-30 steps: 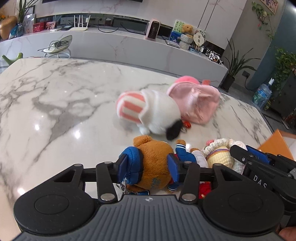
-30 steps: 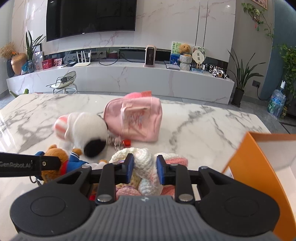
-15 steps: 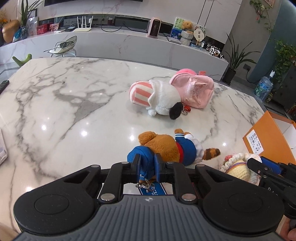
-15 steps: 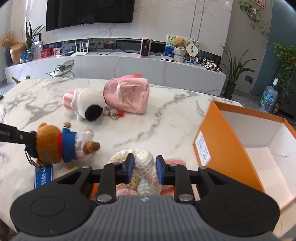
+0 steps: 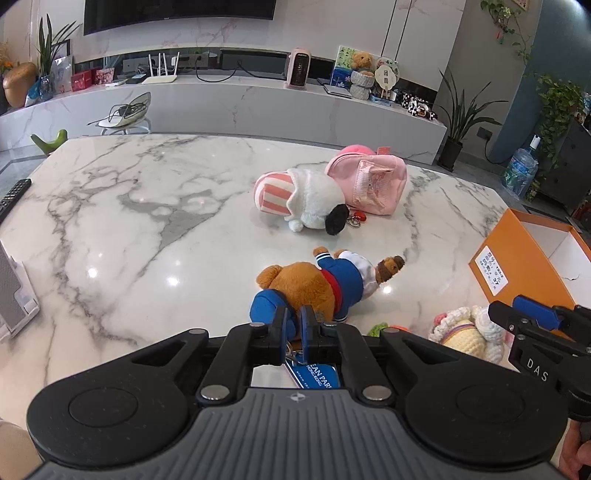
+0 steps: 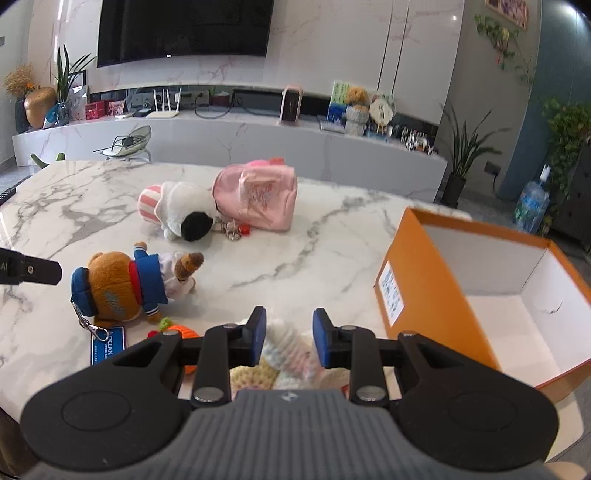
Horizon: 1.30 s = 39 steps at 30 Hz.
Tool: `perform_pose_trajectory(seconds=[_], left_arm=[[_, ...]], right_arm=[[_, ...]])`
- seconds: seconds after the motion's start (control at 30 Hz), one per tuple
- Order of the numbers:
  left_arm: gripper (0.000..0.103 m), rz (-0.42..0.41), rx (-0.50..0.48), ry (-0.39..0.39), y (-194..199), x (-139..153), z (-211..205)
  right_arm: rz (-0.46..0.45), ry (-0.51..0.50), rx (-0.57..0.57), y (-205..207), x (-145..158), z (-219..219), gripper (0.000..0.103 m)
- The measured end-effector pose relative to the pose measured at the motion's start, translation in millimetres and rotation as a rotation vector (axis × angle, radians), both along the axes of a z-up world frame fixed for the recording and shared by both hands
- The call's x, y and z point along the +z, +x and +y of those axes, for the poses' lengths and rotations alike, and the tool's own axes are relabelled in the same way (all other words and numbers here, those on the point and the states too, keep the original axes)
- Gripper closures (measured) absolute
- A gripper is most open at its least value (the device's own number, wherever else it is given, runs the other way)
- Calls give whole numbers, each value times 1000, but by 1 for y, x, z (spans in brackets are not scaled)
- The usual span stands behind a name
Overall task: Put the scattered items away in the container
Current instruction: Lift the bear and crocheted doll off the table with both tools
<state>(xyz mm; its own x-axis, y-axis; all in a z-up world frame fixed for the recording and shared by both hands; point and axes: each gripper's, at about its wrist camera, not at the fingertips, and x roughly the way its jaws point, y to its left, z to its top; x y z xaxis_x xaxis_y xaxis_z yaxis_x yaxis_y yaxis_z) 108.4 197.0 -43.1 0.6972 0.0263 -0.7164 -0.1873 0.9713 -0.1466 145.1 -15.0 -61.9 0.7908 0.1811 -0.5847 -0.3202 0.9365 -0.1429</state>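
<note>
The orange box (image 6: pixel 436 295) is sitting empty while the right gripper (image 6: pixel 289 338) is hovering spread over the crochet toy (image 6: pixel 284 350) just left of it, and the left gripper (image 5: pixel 293 325) is seemingly pinched on the bear's (image 5: pixel 314 284) blue cap, further left.

White marble table (image 5: pixel 110 206), grey veins, glare spots. Behind it: long low marble console (image 5: pixel 229 107) along a marble-panel wall, TV (image 6: pixel 181 29) mounted above. Potted plant (image 5: pixel 458 122) at console's right end, water jug (image 5: pixel 521 177) further right. Daylight, bright.
</note>
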Motion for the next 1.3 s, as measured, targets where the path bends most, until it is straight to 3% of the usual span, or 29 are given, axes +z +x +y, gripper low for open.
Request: perform_pose_trajectory(seconds=[0.2, 0.33, 0.57, 0.7, 0.93, 1.13, 1.3], left_arm=[[72, -11, -37, 38, 0, 3, -6], [35, -19, -56, 98, 2, 3, -10], [22, 0, -125, 168, 19, -7, -14], [21, 30, -143, 194, 32, -20, -11], [15, 54, -151, 149, 50, -38, -1], [15, 121, -158, 121, 61, -60, 3], [25, 115, -148, 76, 59, -65, 6]], right_arm=[[4, 11, 27, -5, 2, 1, 69], [30, 1, 38, -2, -3, 4, 68], [145, 42, 10, 18, -19, -3, 65], [139, 54, 14, 25, -19, -1, 74], [123, 52, 24, 44, -21, 6, 74], [110, 54, 34, 52, -24, 9, 74], [96, 55, 36, 52, -25, 9, 74]])
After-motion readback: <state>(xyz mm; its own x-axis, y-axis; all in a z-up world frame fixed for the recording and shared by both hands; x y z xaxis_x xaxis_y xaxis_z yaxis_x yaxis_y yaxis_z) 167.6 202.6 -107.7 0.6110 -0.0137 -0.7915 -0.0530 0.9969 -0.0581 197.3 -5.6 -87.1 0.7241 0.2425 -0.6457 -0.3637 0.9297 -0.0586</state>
